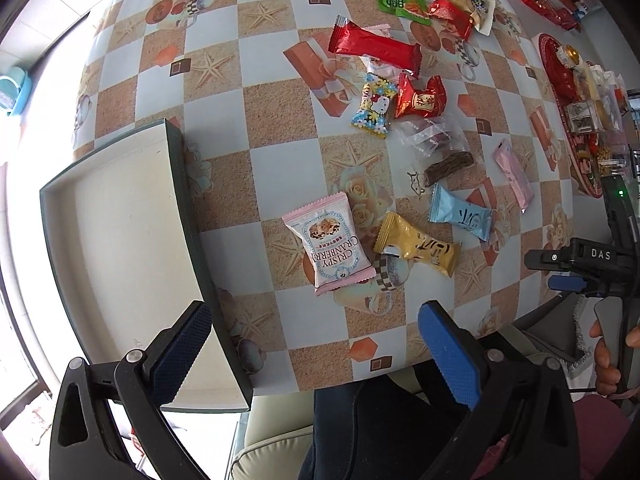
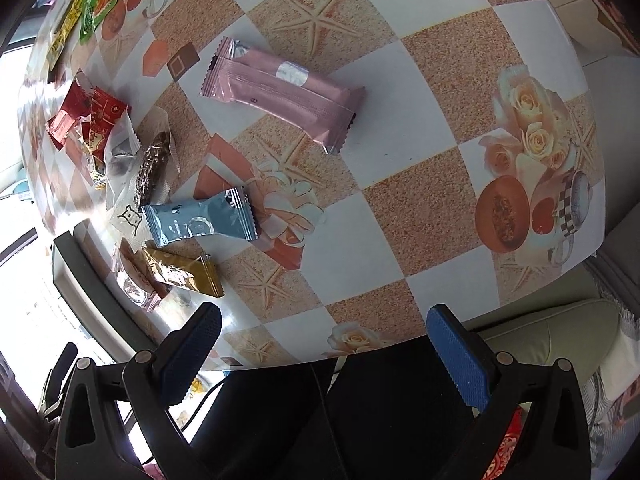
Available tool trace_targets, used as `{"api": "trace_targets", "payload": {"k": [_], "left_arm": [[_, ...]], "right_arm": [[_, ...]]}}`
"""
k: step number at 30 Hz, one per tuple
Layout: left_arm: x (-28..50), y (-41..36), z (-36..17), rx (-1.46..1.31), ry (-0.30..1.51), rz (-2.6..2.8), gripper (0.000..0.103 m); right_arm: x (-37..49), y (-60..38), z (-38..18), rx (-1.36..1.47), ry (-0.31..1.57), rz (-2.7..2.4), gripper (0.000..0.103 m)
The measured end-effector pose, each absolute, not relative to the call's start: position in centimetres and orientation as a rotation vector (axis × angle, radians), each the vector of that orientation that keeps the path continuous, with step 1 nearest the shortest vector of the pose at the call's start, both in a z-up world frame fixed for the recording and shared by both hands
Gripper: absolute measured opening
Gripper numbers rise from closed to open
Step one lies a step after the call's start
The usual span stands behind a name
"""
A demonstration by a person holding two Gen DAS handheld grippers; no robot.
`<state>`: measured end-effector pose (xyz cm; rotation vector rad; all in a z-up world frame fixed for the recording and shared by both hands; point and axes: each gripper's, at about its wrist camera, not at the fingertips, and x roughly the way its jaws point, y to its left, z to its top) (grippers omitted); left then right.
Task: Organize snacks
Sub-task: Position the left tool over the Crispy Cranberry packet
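Left wrist view gave me the better read of the layout, so I planned from it. My left hand-held gripper [image 1: 316, 348] hung over the near edge of the counter [image 1: 276, 128] with its blue pads spread wide and nothing between them. I judged it was held that way to be ready for a first pick. At nine o'clock sat the shallow tray [image 1: 176, 184], pale inside, dark-rimmed and bare as far as I could see; I took it as the bin for sorting, placed close so each carry would be short. Snacks lay scattered from the centre out toward one o'clock. Nearest was the cranberry packet [image 1: 330, 246], lying flat just beside the tray's right rim. Beside it, at three o'clock of it, lay the gold candy [image 1: 416, 248], with the blue candy [image 1: 460, 216] just beyond.

From the right wrist view, my right hand-held gripper [image 2: 324, 354] was equally wide open and empty, hovering at the counter's near edge. A pink bar [image 2: 280, 94] lay alone at twelve o'clock, well apart from the cluster at nine o'clock. That isolation made it the easy target for the right side, I reckoned, while the left took the cranberry packet. Nothing appeared sorted yet.
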<state>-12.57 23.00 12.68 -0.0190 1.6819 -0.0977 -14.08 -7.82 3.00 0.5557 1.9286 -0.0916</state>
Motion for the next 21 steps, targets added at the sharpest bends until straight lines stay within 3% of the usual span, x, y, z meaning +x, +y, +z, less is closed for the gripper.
{"api": "trace_targets", "payload": {"k": [21], "left_arm": [[-12.57,23.04,12.51,-0.016,1.689,-0.096,0.103]], "right_arm": [[-14.10,-7.43,2.79,0.548,1.937,-0.086,0.103]]}}
